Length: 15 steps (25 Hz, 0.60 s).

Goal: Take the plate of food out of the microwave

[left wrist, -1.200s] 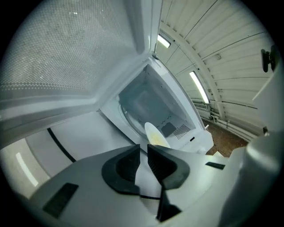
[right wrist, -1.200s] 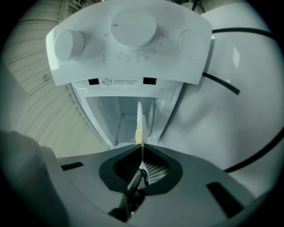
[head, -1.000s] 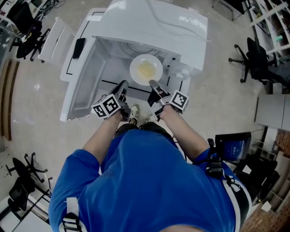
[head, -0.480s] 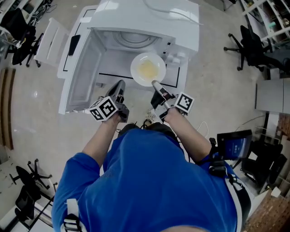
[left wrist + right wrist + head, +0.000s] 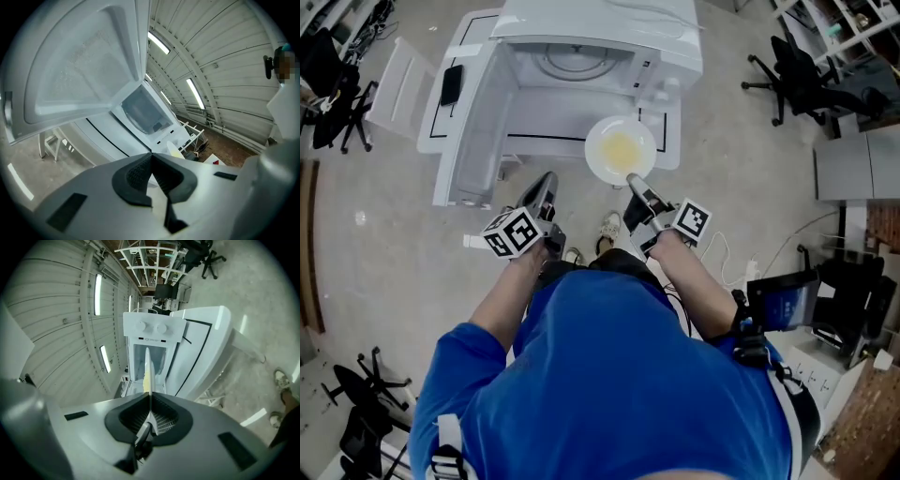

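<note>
The white microwave [image 5: 581, 56] stands with its door [image 5: 473, 141] swung wide to the left, and the glass turntable shows bare inside. A white plate [image 5: 621, 150] with yellow food hangs in the air in front of the control panel, outside the cavity. My right gripper [image 5: 632, 180] is shut on the plate's near rim; in the right gripper view the plate [image 5: 147, 369] shows edge-on between the pads of the right gripper [image 5: 150, 401]. My left gripper [image 5: 547, 182] hovers before the door, shut and holding nothing. Its jaws meet in the left gripper view [image 5: 151, 159].
The microwave sits on a low white stand [image 5: 398, 80] on the concrete floor. Office chairs [image 5: 797, 66] stand at the right, a grey cabinet [image 5: 853, 164] beyond them, and a dark screen [image 5: 780, 302] by my right arm. The person's shoes [image 5: 609, 227] are below the plate.
The right gripper has drawn the plate back out of the microwave's mouth toward me and slightly right. The left gripper has pulled back with it, still shut.
</note>
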### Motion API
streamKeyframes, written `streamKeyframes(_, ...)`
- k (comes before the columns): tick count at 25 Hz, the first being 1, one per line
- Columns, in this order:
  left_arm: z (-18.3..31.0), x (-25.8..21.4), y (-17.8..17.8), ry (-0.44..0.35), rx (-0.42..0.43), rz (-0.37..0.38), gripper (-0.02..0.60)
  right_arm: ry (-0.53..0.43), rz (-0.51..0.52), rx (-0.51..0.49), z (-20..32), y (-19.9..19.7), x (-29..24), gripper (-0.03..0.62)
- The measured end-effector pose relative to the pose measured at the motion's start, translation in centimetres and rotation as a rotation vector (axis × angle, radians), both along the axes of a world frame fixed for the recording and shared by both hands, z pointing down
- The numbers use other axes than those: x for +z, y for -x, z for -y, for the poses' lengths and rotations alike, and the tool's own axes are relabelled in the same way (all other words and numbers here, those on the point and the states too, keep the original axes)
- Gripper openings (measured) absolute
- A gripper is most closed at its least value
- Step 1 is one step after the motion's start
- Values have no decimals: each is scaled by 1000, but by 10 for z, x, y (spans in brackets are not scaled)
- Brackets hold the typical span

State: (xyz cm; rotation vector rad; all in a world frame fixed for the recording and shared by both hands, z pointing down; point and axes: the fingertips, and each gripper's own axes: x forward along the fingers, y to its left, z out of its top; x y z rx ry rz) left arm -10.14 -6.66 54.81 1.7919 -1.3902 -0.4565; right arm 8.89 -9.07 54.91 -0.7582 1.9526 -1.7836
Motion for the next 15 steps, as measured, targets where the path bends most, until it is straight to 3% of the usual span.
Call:
streamKeyframes(6, -28, -2, -6, -2, 49, -11, 9, 0, 8, 38, -34, -3, -5, 18)
streamKeyframes(15, -36, -17, -10, -27, 18, -18, 9, -22, 40, 22, -41, -9, -17, 18)
